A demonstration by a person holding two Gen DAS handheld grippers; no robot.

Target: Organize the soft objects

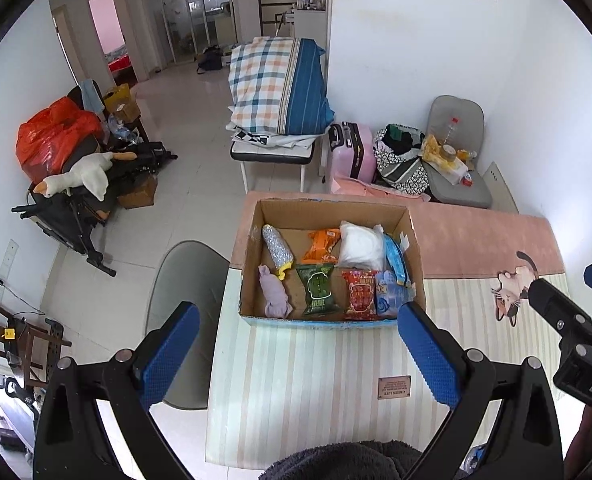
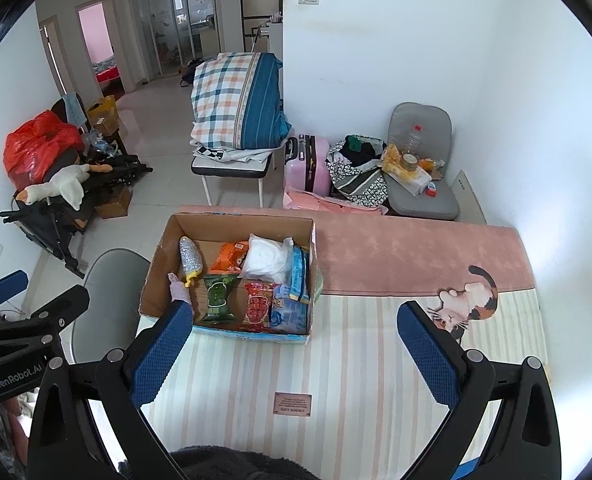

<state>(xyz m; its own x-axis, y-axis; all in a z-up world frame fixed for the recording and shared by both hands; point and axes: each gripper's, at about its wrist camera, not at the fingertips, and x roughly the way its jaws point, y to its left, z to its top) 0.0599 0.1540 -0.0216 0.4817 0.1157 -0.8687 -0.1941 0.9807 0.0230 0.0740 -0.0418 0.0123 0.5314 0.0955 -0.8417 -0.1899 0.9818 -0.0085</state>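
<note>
An open cardboard box [image 1: 415,248] [image 2: 157,264] stands on the striped table mat [image 1: 316,368] [image 2: 336,360]. Inside lie a silver sponge [image 1: 276,250], a lilac cloth roll [image 1: 273,294], an orange packet [image 1: 323,245], a green packet [image 1: 318,288], a red packet [image 1: 360,294], a white bag [image 1: 360,245] and blue packets [image 1: 392,280]. My left gripper [image 1: 298,316] is open and empty, just in front of the box. My right gripper [image 2: 296,316] is open and empty, right of the box front; the same items show there, such as the green packet [image 2: 216,298].
A grey chair [image 1: 183,300] stands left of the table. A pink mat [image 1: 476,240] with a cat print [image 1: 512,288] covers the far table. Beyond are a suitcase [image 1: 354,150], a cluttered chair [image 1: 456,160] and a bedding pile [image 1: 279,88]. Dark fabric [image 1: 344,460] lies at the near edge.
</note>
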